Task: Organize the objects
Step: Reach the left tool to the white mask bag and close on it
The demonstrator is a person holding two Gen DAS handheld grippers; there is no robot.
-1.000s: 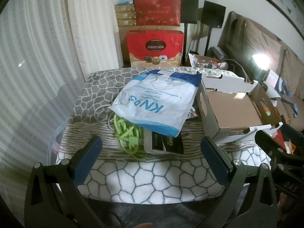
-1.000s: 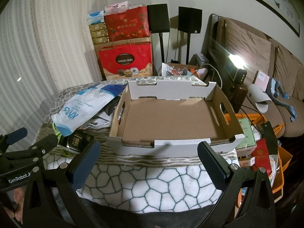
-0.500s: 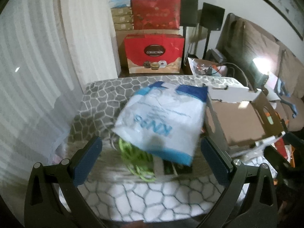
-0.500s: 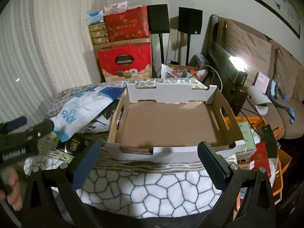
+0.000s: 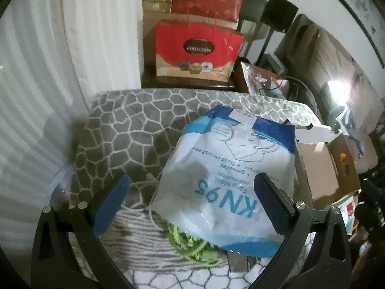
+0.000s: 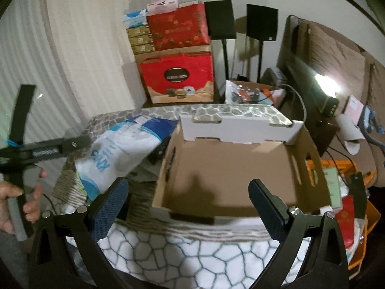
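A white and blue KN95 mask bag (image 5: 226,175) lies on the patterned blanket (image 5: 130,130), over a coiled green cable (image 5: 190,248) and a white cord (image 5: 150,187). My left gripper (image 5: 191,201) is open and empty, just above the bag's near end. An open empty cardboard box (image 6: 231,168) stands right of the bag. My right gripper (image 6: 191,202) is open and empty, in front of the box's near wall. The bag also shows in the right wrist view (image 6: 122,149), as does the left gripper's body (image 6: 45,147).
Red gift bags (image 5: 197,48) and stacked boxes stand behind the table. Two black speakers (image 6: 240,21) stand on poles. A sofa (image 6: 336,55) and a bright lamp (image 6: 324,82) are at right. An orange bin (image 6: 356,212) with packets sits right of the box.
My left gripper has moved forward and down over the mask bag. My right gripper has moved closer to the box. Both stay open.
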